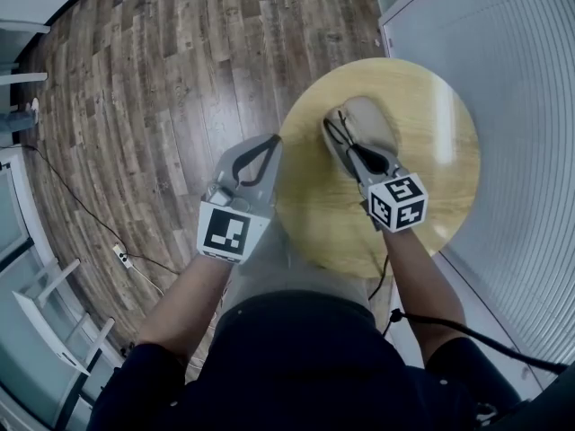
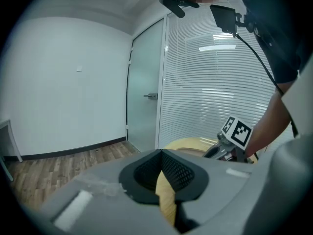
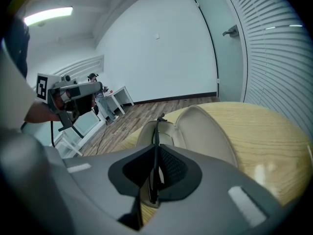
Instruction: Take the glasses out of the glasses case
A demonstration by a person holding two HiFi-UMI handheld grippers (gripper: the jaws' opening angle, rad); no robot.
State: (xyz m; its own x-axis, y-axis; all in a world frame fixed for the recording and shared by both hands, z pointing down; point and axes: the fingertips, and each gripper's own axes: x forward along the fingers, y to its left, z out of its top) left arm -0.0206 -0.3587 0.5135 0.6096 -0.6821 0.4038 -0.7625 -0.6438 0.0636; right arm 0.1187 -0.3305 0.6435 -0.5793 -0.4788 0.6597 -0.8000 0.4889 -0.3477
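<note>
An open beige glasses case (image 1: 370, 118) lies on the round wooden table (image 1: 431, 182). My right gripper (image 1: 349, 149) hovers over the case's near end, shut on the black-framed glasses (image 1: 336, 129). In the right gripper view the glasses (image 3: 156, 136) stand edge-on between the jaws, over the case's tray (image 3: 145, 133), with the lid (image 3: 205, 129) laid back to the right. My left gripper (image 1: 270, 144) hangs at the table's left rim, shut with nothing in it. The left gripper view shows its jaws (image 2: 168, 182) over the table's edge (image 2: 188, 143).
Wooden plank floor (image 1: 162, 79) surrounds the table. A wall of white blinds (image 1: 503, 70) runs along the right, and a glass door (image 2: 144, 102) stands beyond. White furniture (image 1: 54, 303) and a cable (image 1: 90, 223) lie at the left.
</note>
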